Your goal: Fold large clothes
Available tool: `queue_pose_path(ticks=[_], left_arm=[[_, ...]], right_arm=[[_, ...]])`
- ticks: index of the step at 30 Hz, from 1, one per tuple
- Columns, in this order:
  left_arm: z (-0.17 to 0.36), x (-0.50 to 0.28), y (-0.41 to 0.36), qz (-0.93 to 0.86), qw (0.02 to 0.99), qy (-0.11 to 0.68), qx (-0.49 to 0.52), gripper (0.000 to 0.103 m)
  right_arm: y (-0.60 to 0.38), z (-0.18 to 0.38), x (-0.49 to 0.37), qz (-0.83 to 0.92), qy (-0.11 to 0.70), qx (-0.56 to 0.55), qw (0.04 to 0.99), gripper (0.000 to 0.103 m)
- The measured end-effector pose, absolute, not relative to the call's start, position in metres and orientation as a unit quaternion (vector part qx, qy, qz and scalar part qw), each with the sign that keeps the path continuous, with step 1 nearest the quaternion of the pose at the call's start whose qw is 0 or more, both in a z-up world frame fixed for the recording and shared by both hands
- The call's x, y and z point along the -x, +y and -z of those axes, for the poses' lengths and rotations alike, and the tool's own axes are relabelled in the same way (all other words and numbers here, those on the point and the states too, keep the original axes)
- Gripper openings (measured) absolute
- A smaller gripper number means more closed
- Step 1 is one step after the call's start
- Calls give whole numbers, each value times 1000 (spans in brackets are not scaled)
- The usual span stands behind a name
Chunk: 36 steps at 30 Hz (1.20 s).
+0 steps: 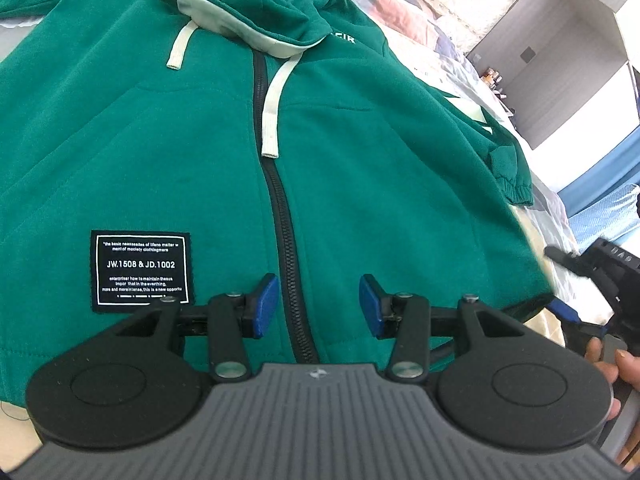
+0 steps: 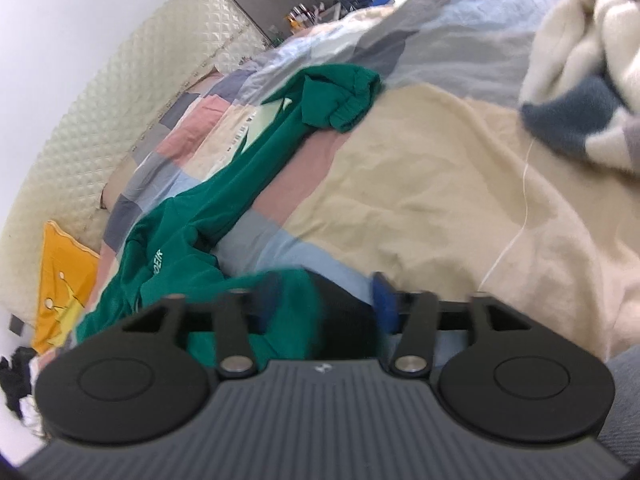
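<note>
Patchwork quilt bed [image 2: 420, 184]: green fleece zip hoodie [image 1: 160, 152] flat ahead of left gripper [image 1: 319, 306], jaws parted, empty. Right gripper [image 2: 320, 304] jaws apart, hoodie hem between, grip unclear.

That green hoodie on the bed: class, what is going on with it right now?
A person with a tool in each hand is folding a green zip hoodie that lies front-up, zipped, on a patchwork quilt. The left tool hovers open over the zipper near the hem. The right tool is at the hoodie's side edge, green fabric between its jaws, which stand apart.
</note>
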<state>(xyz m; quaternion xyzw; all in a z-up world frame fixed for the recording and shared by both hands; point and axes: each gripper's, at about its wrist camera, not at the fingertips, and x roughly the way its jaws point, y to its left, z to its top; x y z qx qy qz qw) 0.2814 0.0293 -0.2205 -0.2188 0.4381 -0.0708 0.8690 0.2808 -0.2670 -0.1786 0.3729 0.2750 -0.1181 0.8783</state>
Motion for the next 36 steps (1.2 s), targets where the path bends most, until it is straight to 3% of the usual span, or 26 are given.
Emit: queue_pose_path(ticks=[2, 5, 9, 16, 23, 30, 36], left_arm=[[220, -281, 30, 68, 870, 437, 219, 51], [218, -280, 32, 64, 872, 433, 220, 51], [216, -279, 35, 56, 874, 430, 221, 51], [211, -276, 47, 29, 877, 428, 217, 51], [195, -274, 78, -22, 876, 433, 212, 55], [166, -264, 131, -85, 871, 447, 187, 69], [161, -260, 182, -165, 845, 480, 168, 70]], right_arm=[[-266, 174, -279, 120, 257, -364, 887, 76], [-262, 163, -278, 109, 237, -334, 906, 79], [-245, 149, -281, 44, 224, -278, 933, 79], [-204, 156, -302, -97, 279, -221, 929, 76], [-208, 214, -337, -92, 433, -311, 841, 74], [-212, 216, -333, -93, 435, -329, 833, 74], [-217, 218, -332, -89, 432, -351, 826, 74]])
